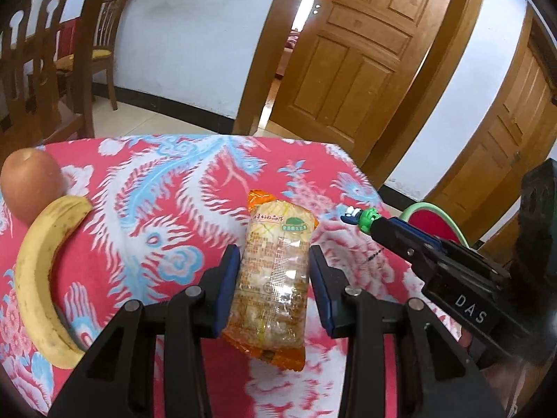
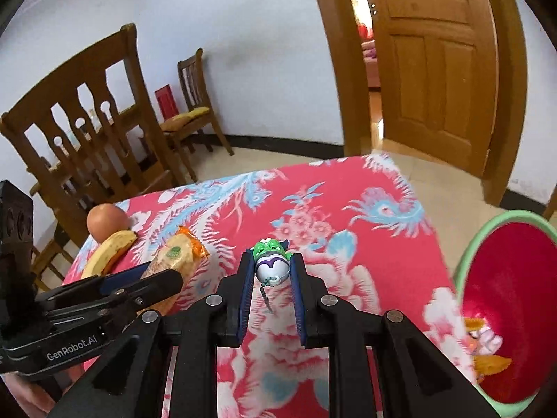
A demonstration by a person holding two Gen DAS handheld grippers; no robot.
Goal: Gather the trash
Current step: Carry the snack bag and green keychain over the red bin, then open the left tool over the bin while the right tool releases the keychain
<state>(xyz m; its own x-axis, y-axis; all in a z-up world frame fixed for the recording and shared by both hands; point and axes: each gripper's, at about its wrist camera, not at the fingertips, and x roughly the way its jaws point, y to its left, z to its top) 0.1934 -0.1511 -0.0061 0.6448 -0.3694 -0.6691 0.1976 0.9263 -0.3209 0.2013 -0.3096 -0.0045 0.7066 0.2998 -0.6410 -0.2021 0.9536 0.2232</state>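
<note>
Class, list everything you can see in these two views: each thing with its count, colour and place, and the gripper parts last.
snack packet: one, orange and clear, in left gripper
toy figure: one, green and white, in right gripper
banana: one, yellow, table's left
apple: one, reddish, behind banana
basin: one, red with green rim, beside table, wrappers inside
tablecloth: one, red patterned
chairs: wooden, by wall
left gripper: black, blue pads
right gripper: black, blue pads

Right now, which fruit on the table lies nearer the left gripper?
The banana, curved and yellow, beside the left gripper; the round apple sits behind it.
</note>
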